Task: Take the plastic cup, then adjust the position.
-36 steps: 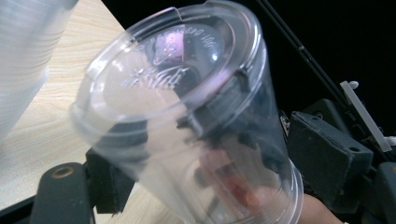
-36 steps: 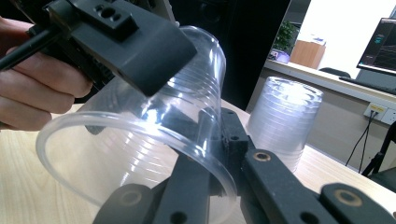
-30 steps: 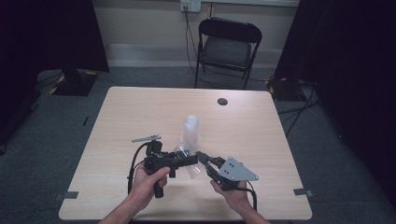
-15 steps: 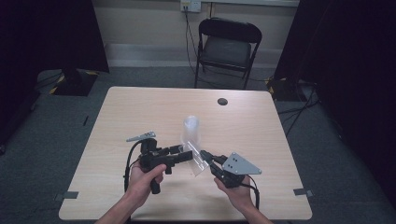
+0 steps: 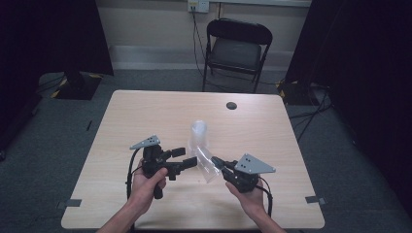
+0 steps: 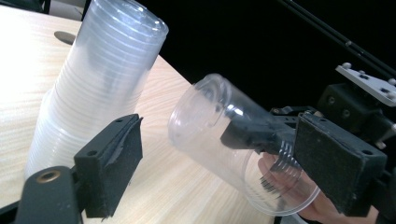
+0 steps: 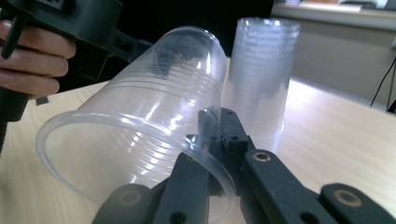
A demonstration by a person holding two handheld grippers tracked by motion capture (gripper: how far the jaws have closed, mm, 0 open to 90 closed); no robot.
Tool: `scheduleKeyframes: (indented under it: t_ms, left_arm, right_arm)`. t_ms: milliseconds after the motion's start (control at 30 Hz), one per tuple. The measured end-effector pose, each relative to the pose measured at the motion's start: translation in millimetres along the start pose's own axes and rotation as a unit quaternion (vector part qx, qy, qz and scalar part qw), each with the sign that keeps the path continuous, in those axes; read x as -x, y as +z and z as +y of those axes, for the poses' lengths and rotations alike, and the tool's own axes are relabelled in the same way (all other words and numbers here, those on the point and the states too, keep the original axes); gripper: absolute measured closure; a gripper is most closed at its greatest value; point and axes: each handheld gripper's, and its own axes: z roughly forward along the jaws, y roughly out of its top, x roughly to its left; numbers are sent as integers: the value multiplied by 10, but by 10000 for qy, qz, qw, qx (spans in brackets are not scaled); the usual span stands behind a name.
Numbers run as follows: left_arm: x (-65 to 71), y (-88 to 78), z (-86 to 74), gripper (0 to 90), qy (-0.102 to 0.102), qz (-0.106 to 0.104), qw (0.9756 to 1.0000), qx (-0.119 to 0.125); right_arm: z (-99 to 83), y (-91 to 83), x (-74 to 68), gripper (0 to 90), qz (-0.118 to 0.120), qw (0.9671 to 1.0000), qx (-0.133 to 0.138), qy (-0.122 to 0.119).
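A person at a pale wooden table (image 5: 145, 116) holds a single clear plastic cup (image 5: 208, 167) on its side above the tabletop, pinched at the rim by the right gripper (image 5: 217, 161), whose jaws are clenched on the cup's wall, one inside the mouth and one outside, as the right gripper view shows. The cup's closed base points away from that gripper toward the left gripper (image 5: 187, 158). The left gripper's jaws have just been opening and now stand wide and released; in the left gripper view the cup's base end lies between them, touching neither pad, with clear gaps on both sides. Just beyond the held cup, ahead of both grippers, a stack of clear cups (image 5: 197, 137) stands upside down on the table, close to the single cup's base but apart from it. Bare tabletop lies open to the outer side of each gripper, and the near table edge runs under the person's forearms. Farther ahead of the grippers, a small dark round disc (image 5: 231, 105) sits near the far edge, with a black folding chair (image 5: 237, 51) behind the table.
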Motion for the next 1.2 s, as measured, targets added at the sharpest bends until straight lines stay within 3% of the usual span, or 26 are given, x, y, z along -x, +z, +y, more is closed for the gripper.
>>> scheduleKeyframes:
  t_ms: [167, 233, 333, 367, 467, 533, 600, 633, 733, 767, 800, 833, 867, 933, 1033, 1067, 1100, 1133, 1167, 1200]
  left_arm:
    - [28, 23, -22, 160, 411, 173, 9990, -95]
    - [51, 37, -50, 160, 810, 320, 9960, -217]
    - [66, 42, -69, 162, 989, 351, 9941, -267]
    - [78, 39, -86, 161, 1178, 288, 9922, -298]
    - [93, 51, -108, 165, 1365, 292, 9891, -473]
    - [102, 59, -119, 172, 1402, 319, 9885, -473]
    - [109, 73, -133, 176, 1528, 369, 9860, -561]
    - [118, 83, -149, 186, 1709, 432, 9822, -648]
    - [124, 89, -165, 186, 1790, 462, 9801, -728]
    - [130, 96, -183, 186, 1888, 527, 9773, -805]
    - [130, 96, -183, 186, 1888, 527, 9773, -805]
    - [136, 102, -203, 183, 2024, 559, 9731, -946]
    - [136, 102, -203, 181, 2024, 559, 9731, -946]
    - [140, 112, -231, 178, 2108, 546, 9699, -1091]
    - [140, 120, -258, 178, 2221, 560, 9658, -1213]
    - [140, 120, -258, 178, 2221, 560, 9658, -1213]
    - [146, 128, -279, 178, 2351, 572, 9617, -1289]
    - [146, 128, -279, 178, 2351, 572, 9617, -1289]
    - [157, 140, -299, 177, 2429, 559, 9593, -1325]
    - [157, 140, -299, 177, 2429, 559, 9593, -1325]
  right_arm:
    - [-12, -10, 72, 900, 9, 9990, -289, 330]
    - [-21, -11, 132, 900, 71, 9970, -544, 542]
    - [-28, -16, 162, 900, 88, 9954, -700, 655]
    - [-33, -21, 180, 900, 112, 9935, -877, 722]
    - [-28, -14, 198, 900, 193, 9894, -1183, 824]
    - [-27, -14, 205, 900, 225, 9884, -1229, 866]
    - [-23, -15, 220, 900, 262, 9873, -1285, 891]
    - [-17, -20, 229, 900, 255, 9871, -1328, 852]
    - [-8, -25, 239, 900, 280, 9858, -1422, 845]
    - [-2, -21, 258, 900, 359, 9838, -1522, 879]
    - [-2, -21, 258, 900, 359, 9838, -1522, 879]
    - [-1, -14, 274, 900, 392, 9815, -1640, 910]
    - [-1, -14, 274, 900, 392, 9815, -1640, 910]
    - [-9, 3, 297, 900, 487, 9767, -1846, 977]
    - [-19, 19, 309, 900, 598, 9734, -1951, 1044]
    - [-19, 19, 309, 900, 598, 9734, -1951, 1044]
    - [-23, 27, 320, 900, 650, 9711, -2018, 1097]
    - [-22, 29, 323, 900, 697, 9691, -2076, 1132]
    - [-23, 34, 328, 900, 736, 9674, -2136, 1149]
    - [-23, 34, 328, 900, 736, 9674, -2136, 1149]
